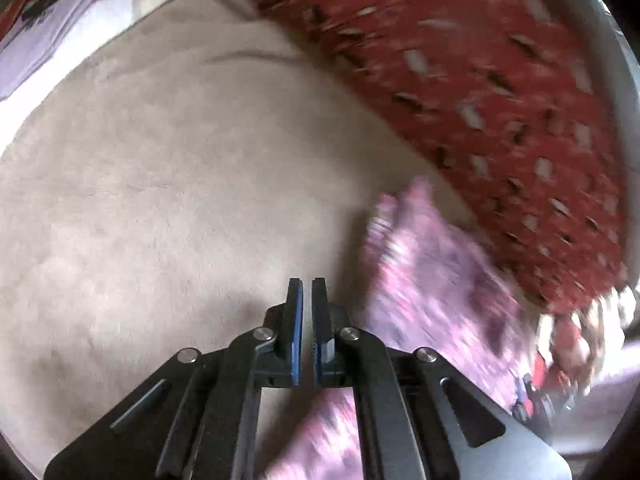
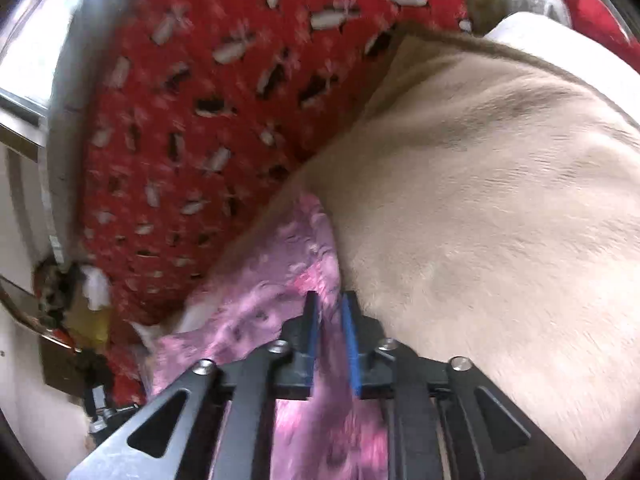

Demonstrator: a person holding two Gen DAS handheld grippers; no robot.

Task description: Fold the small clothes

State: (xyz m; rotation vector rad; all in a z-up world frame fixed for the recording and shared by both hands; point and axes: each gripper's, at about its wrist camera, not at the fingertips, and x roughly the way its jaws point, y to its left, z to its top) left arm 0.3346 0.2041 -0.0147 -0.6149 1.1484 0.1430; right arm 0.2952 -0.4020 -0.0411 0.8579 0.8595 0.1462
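A small pink flowered garment (image 1: 432, 264) lies crumpled on a beige fleece blanket (image 1: 180, 160), beside a red patterned cloth. My left gripper (image 1: 307, 280) hovers over the bare blanket just left of the garment, its jaws shut with nothing between them. In the right wrist view the same pink garment (image 2: 280, 280) runs up from under the tool to the red cloth's edge. My right gripper (image 2: 331, 294) stands over it with a fold of the pink fabric lying between the blue pads (image 2: 311, 332). The jaws stand apart and the fabric looks loose there. Both views are motion-blurred.
The red patterned cloth (image 2: 220, 100) covers a raised edge along the blanket (image 2: 480, 200). A white printed fabric (image 1: 44, 12) lies at the far corner. A pale frame (image 2: 52, 120) and small clutter (image 2: 72, 292) sit beyond the red cloth.
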